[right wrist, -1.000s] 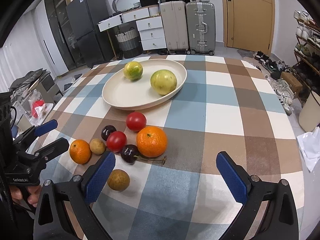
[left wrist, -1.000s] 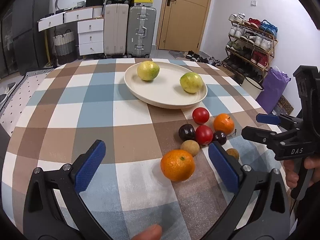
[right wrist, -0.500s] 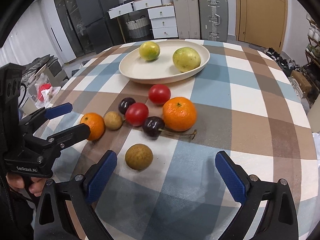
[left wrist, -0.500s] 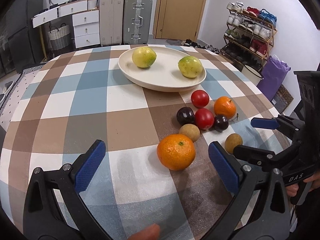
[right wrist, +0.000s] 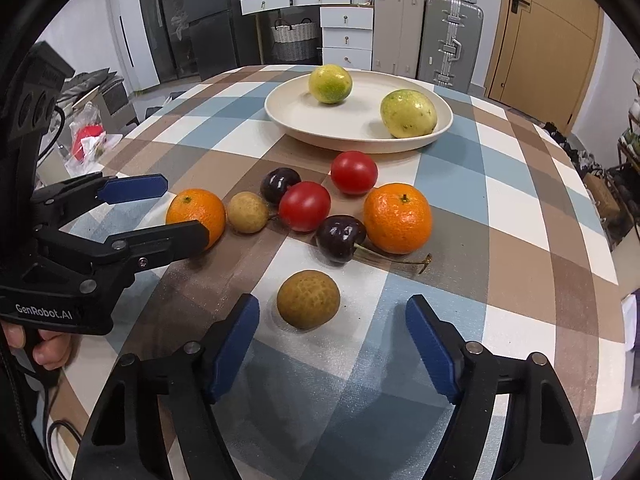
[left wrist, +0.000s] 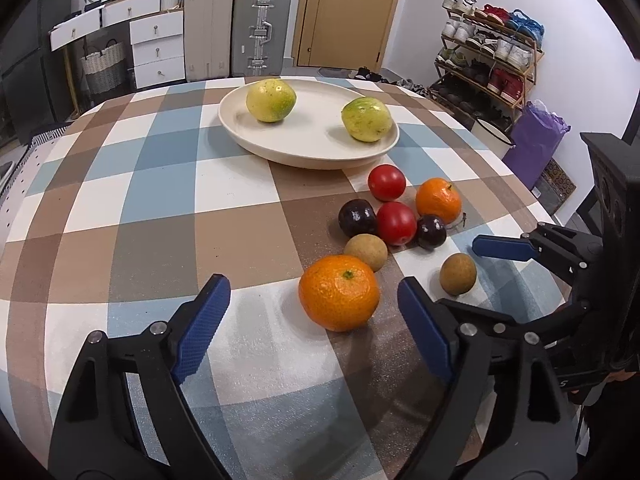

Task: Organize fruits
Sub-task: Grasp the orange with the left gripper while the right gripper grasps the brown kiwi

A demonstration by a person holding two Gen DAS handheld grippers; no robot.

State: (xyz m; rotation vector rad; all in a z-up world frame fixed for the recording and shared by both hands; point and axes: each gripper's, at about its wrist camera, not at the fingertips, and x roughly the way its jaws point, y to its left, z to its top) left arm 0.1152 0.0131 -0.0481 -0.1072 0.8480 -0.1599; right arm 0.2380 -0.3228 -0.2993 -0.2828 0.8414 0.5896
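A cream plate [left wrist: 312, 148] holds two yellow-green fruits [left wrist: 271, 100] on the checked table. In front of it lie two red tomatoes [left wrist: 386, 182], two dark cherries [left wrist: 357, 218], two oranges and two brown longans. My left gripper [left wrist: 314, 312] is open, its fingers either side of the near orange [left wrist: 339, 292] and just short of it. My right gripper [right wrist: 332, 338] is open, close around the near longan [right wrist: 308, 299]. The other orange [right wrist: 398, 218] sits by a cherry [right wrist: 340, 238].
The round table's edge [right wrist: 600, 320] curves close on the right. Suitcases [left wrist: 260, 28], drawers and a shoe rack [left wrist: 488, 60] stand beyond the table. Each gripper shows in the other's view, at the cluster's sides.
Both grippers have moved forward and lower toward the fruit. The left one has closed in on the near orange, the right one on the near longan. No fruit has moved.
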